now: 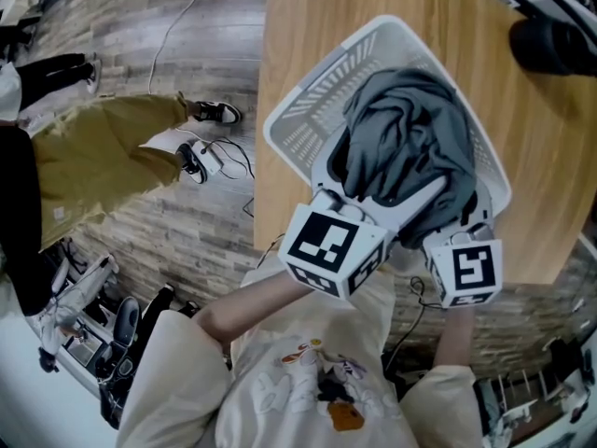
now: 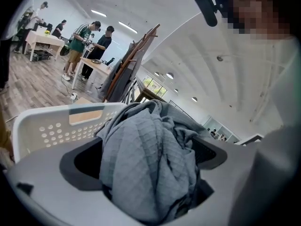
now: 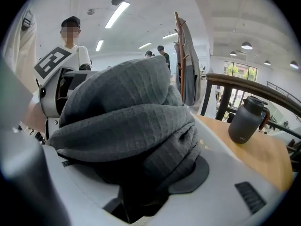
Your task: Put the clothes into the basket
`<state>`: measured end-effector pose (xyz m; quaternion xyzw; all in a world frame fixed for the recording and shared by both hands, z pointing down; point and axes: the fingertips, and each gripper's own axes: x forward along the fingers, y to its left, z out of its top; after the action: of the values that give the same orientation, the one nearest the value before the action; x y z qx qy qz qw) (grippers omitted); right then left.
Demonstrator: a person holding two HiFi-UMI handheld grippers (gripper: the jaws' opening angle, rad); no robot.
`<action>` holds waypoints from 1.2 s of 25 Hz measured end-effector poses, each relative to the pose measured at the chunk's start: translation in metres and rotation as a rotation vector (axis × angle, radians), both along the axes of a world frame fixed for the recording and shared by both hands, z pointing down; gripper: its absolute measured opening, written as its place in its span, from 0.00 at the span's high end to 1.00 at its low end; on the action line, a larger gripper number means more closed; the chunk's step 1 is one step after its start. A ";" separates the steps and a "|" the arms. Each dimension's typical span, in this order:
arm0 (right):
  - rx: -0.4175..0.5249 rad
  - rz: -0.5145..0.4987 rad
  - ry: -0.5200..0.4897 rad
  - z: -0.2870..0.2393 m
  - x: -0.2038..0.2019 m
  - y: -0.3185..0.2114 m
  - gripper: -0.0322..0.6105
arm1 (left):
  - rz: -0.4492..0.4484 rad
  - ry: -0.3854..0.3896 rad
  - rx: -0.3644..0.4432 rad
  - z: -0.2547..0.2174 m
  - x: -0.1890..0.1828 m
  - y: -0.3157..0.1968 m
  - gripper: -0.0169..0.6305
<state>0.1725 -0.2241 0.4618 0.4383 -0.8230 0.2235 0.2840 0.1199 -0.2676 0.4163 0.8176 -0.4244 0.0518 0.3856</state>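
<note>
A white slotted laundry basket (image 1: 308, 82) stands on the wooden table (image 1: 298, 7). A bundled grey garment (image 1: 410, 138) lies heaped over the basket's near half. My left gripper (image 1: 353, 183) and right gripper (image 1: 464, 208) meet at the basket's near rim, both shut on the bundle. In the left gripper view the grey garment (image 2: 150, 154) fills the gap of the left gripper (image 2: 150, 178), and the basket wall (image 2: 51, 126) rises at the left. In the right gripper view the garment (image 3: 127, 112) bulges between the jaws of the right gripper (image 3: 136, 178).
A dark flask (image 1: 555, 45) stands on the table beyond the basket, seen in the right gripper view as a dark flask (image 3: 245, 121). A person in khaki trousers (image 1: 103, 152) stands on the floor at the left, near cables (image 1: 219, 161). A coat stand (image 3: 184, 55) rises behind.
</note>
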 end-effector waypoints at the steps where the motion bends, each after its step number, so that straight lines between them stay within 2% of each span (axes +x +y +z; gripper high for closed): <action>1: -0.006 0.005 -0.002 0.000 0.001 0.001 0.63 | 0.003 -0.001 -0.007 0.000 0.001 0.001 0.09; 6: -0.069 0.058 -0.010 0.003 0.002 0.008 0.63 | 0.016 0.008 -0.032 -0.007 0.001 0.013 0.09; 13: -0.107 0.089 -0.028 0.008 0.007 0.007 0.63 | 0.010 -0.032 -0.019 -0.008 -0.001 0.013 0.09; 19: -0.107 0.111 0.006 0.009 0.007 0.010 0.63 | -0.005 -0.040 0.002 -0.013 -0.010 0.018 0.14; 30: -0.102 0.151 -0.036 0.007 0.007 0.009 0.63 | 0.059 -0.020 -0.019 -0.013 0.003 0.033 0.14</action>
<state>0.1794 -0.2151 0.4686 0.4802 -0.7800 0.2937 0.2735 0.1225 -0.2346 0.4032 0.8254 -0.4034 0.0752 0.3877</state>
